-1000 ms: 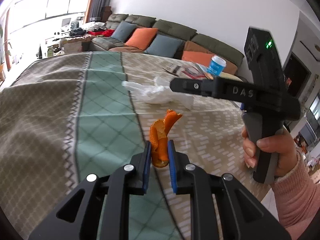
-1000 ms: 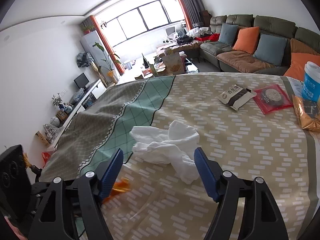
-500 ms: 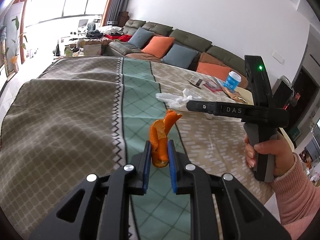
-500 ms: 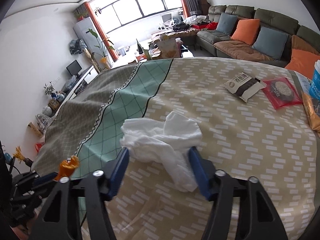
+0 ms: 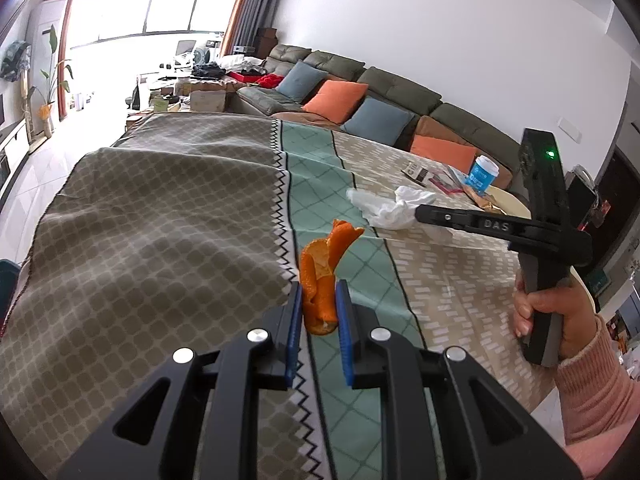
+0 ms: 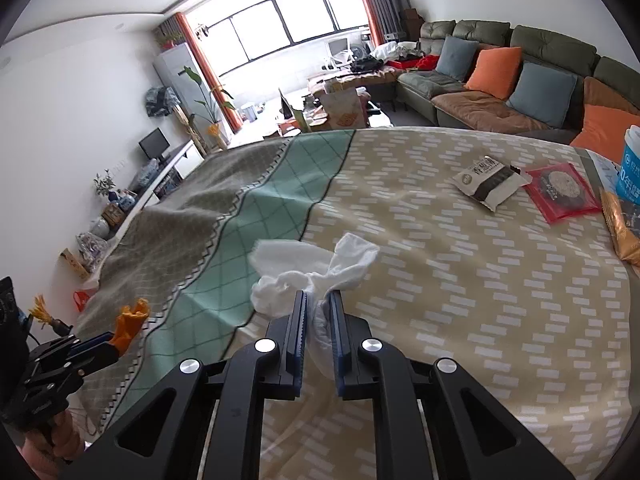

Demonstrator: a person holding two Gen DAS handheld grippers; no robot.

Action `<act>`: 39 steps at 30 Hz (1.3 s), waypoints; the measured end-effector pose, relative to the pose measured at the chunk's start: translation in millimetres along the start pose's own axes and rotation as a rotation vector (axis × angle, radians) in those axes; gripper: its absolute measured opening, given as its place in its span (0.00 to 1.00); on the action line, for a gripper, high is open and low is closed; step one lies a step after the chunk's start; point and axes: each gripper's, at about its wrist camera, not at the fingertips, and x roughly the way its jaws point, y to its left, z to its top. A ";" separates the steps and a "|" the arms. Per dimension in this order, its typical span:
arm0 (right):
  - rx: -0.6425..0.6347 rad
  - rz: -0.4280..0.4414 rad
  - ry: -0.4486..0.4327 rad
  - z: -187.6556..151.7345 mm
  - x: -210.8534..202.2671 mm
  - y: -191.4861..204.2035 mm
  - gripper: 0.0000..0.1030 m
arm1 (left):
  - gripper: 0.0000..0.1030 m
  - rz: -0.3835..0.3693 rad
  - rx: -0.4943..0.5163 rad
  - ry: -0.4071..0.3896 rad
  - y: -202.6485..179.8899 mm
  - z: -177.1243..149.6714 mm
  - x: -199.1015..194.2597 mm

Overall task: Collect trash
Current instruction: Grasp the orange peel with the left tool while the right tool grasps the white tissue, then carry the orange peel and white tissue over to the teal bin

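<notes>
Orange peel (image 5: 325,276) stands clamped between the blue pads of our left gripper (image 5: 317,306), lifted above the green stripe of the patterned tablecloth (image 5: 160,240). Our right gripper (image 6: 318,320) has just been closing, and its pads now pinch the crumpled white tissue (image 6: 308,276), which bunches at the jaws and fans out beyond them over the boundary between the green stripe and the beige part of the cloth.

Only the right wrist view lets us see that pinch; from the left wrist view the right tool appears side-on as a black bar reaching over the tissue, held by a hand (image 5: 548,312) in a pink sleeve (image 5: 596,396), and its fingertips are hidden behind its own body. Only the right view shows the wrappers clearly: a white and dark snack packet (image 6: 486,182) touching or just beside a red packet (image 6: 560,192), then a golden wrapper (image 6: 624,236) at the edge of the frame. In the left view these are small and partly hidden behind the right tool. A blue and white cup (image 5: 482,174) stands near them at the far end of the table.

Beyond the table we see a dark green sofa (image 5: 400,92) with orange and blue-grey cushions, and bright windows (image 6: 288,28) behind a cluttered area.
</notes>
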 end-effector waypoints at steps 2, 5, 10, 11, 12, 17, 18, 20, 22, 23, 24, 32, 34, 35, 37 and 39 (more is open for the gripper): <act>-0.001 0.006 -0.006 -1.5 -2.4 3.3 0.11 | 0.17 0.008 -0.004 -0.005 1.5 -0.8 -2.7; 0.003 0.021 -0.016 -3.0 -6.4 7.4 0.11 | 0.17 0.014 -0.009 -0.012 5.3 -3.6 -7.7; 0.010 0.062 -0.042 -7.8 -17.6 13.2 0.10 | 0.17 0.027 -0.017 -0.019 11.7 -4.7 -13.6; 0.010 0.068 -0.046 -8.9 -19.7 14.3 0.10 | 0.17 0.029 -0.017 -0.021 11.5 -4.3 -14.2; 0.009 0.081 -0.053 -9.4 -22.5 15.8 0.10 | 0.17 0.034 -0.017 -0.023 12.2 -4.2 -15.5; -0.002 0.130 -0.092 -8.9 -36.7 27.1 0.10 | 0.17 0.051 -0.019 -0.036 15.9 -4.6 -22.9; -0.006 0.140 -0.100 -8.9 -39.8 29.9 0.10 | 0.17 0.053 -0.020 -0.038 18.1 -3.8 -24.8; -0.011 0.158 -0.108 -8.6 -42.5 33.9 0.10 | 0.17 0.061 -0.020 -0.042 18.5 -4.0 -27.0; -0.014 0.171 -0.114 -8.8 -44.6 38.5 0.10 | 0.17 0.066 -0.022 -0.048 20.6 -3.8 -30.5; -0.015 0.182 -0.115 -9.1 -45.6 40.6 0.10 | 0.17 0.069 -0.022 -0.051 21.3 -4.8 -32.0; -0.015 0.191 -0.116 -8.6 -45.8 41.2 0.10 | 0.17 0.073 -0.023 -0.053 22.3 -5.0 -33.6; -0.028 0.255 -0.114 -9.1 -45.0 60.3 0.10 | 0.17 0.101 -0.031 -0.069 30.8 -5.9 -45.1; -0.030 0.267 -0.112 -9.5 -44.6 62.9 0.10 | 0.17 0.110 -0.035 -0.074 33.1 -6.2 -48.5; -0.033 0.274 -0.110 -9.5 -43.8 64.6 0.10 | 0.17 0.113 -0.037 -0.076 34.5 -6.1 -50.2; -0.038 0.286 -0.104 -9.1 -41.3 69.1 0.10 | 0.17 0.121 -0.042 -0.080 37.9 -6.6 -53.4; -0.041 0.293 -0.099 -10.5 -39.4 71.9 0.10 | 0.17 0.129 -0.048 -0.083 41.0 -7.1 -56.1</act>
